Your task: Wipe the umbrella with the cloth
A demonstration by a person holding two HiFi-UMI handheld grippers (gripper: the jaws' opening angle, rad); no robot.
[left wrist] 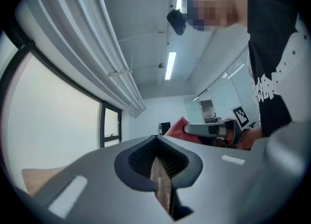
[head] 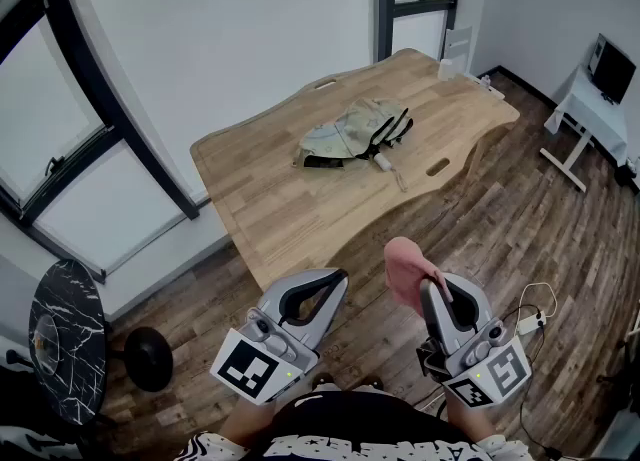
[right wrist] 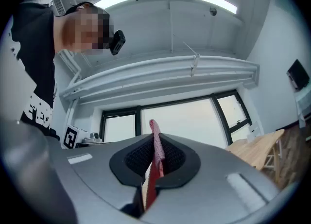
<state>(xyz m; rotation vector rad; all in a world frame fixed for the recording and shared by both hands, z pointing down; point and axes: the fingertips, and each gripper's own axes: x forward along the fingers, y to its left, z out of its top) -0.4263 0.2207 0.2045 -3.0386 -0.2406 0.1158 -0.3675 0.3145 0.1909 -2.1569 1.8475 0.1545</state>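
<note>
A folded umbrella (head: 352, 133), pale green with black straps and a white handle, lies on the far half of the wooden table (head: 270, 204). Both grippers are held low, well short of the table. My right gripper (head: 432, 287) is shut on a pink cloth (head: 408, 267), which sticks up between its jaws as a thin red-pink strip (right wrist: 156, 146) in the right gripper view. My left gripper (head: 335, 279) is shut with nothing between its jaws. In the left gripper view the cloth (left wrist: 178, 127) shows red beside the right gripper.
Large windows (head: 60, 139) run along the left wall. A round dark marble side table (head: 62, 334) and a black stool base (head: 148, 357) stand at lower left. A white desk with a monitor (head: 610, 67) is at far right. White cables (head: 528, 317) lie on the wood floor.
</note>
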